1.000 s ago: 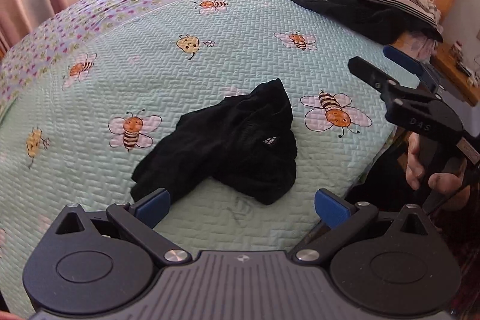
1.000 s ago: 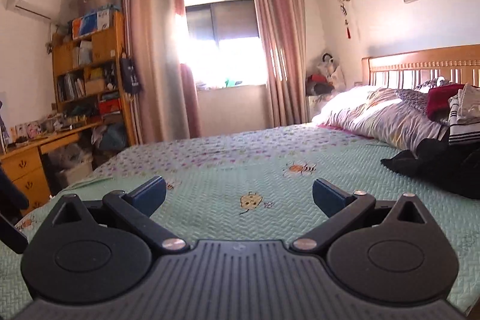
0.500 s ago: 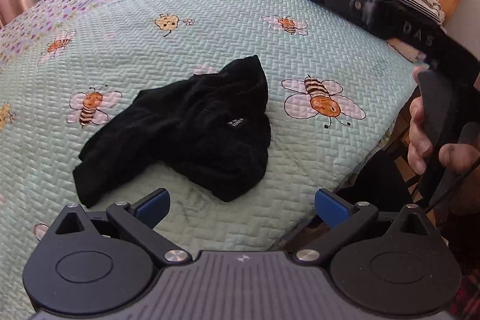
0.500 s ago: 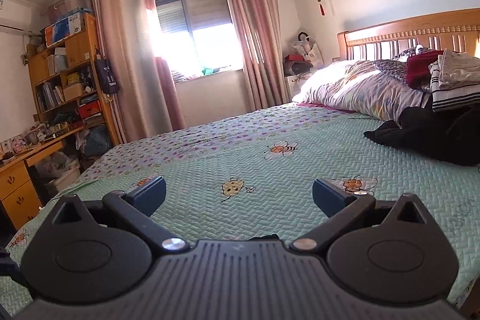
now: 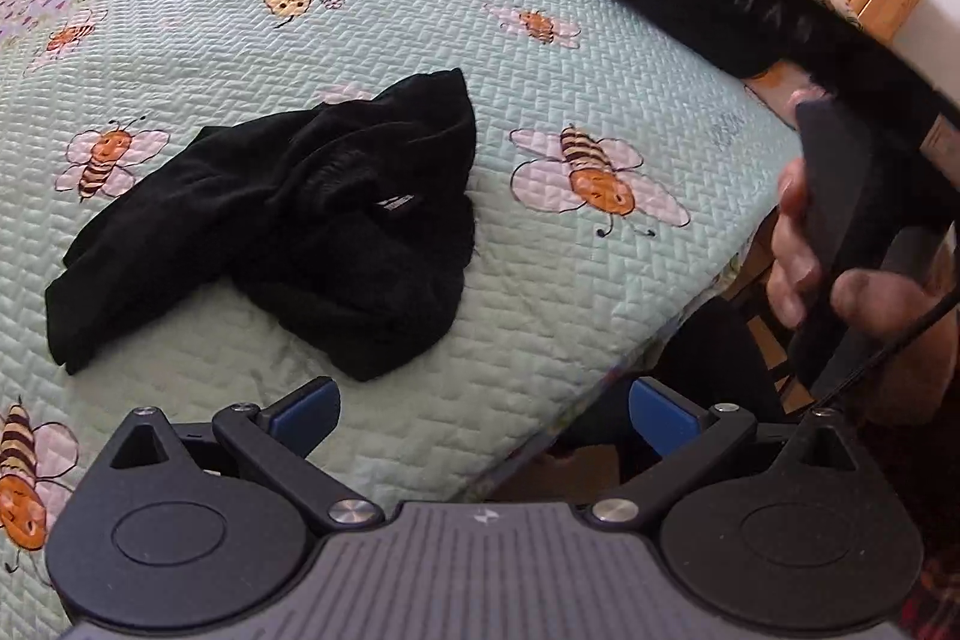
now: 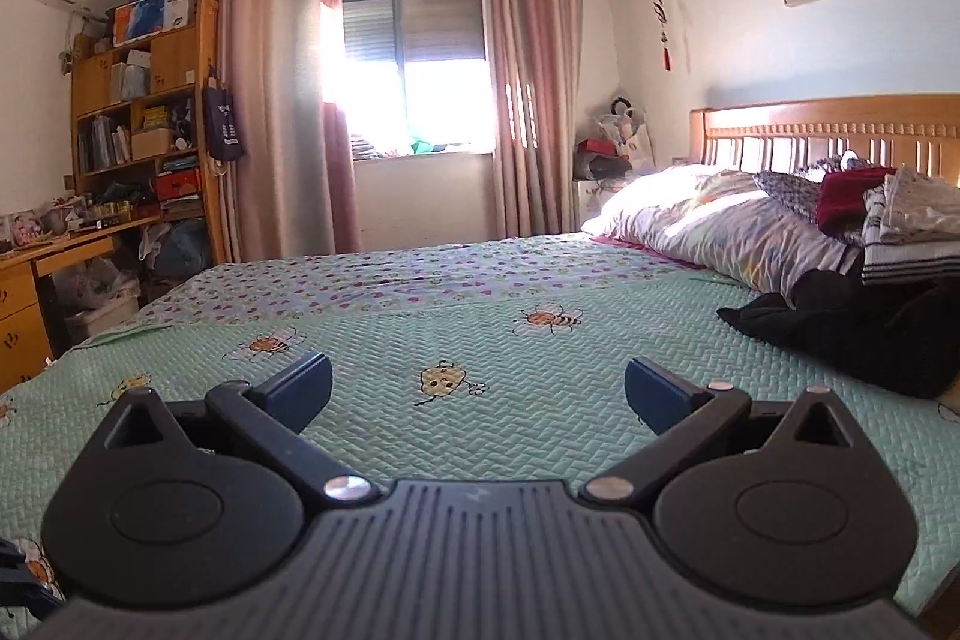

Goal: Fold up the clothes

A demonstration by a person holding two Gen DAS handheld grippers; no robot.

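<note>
A crumpled black garment [image 5: 288, 220] lies on the green bee-print bedspread [image 5: 420, 10], near the bed's front edge. My left gripper [image 5: 483, 409] hovers open just in front of it, nothing between its blue pads [image 5: 303, 406]. In the left wrist view the body of the right tool [image 5: 834, 184] rises at the right, held by a hand [image 5: 798, 250]; its fingertips are hidden there. The right wrist view shows my right gripper [image 6: 477, 388] open over the bedspread [image 6: 510, 358], holding nothing. The crumpled garment is out of that view.
A dark clothes heap [image 6: 864, 328] with folded striped and red items [image 6: 900, 220] sits by the pillows [image 6: 708, 214] and wooden headboard [image 6: 840, 130]. The bed edge [image 5: 648, 340] drops off at the right. A desk and shelves [image 6: 138, 130] stand beyond the far side.
The left gripper has drifted right and closer, so the black garment sits further left in its view. The right tool has swung and tilted; its view has turned a little towards the window.
</note>
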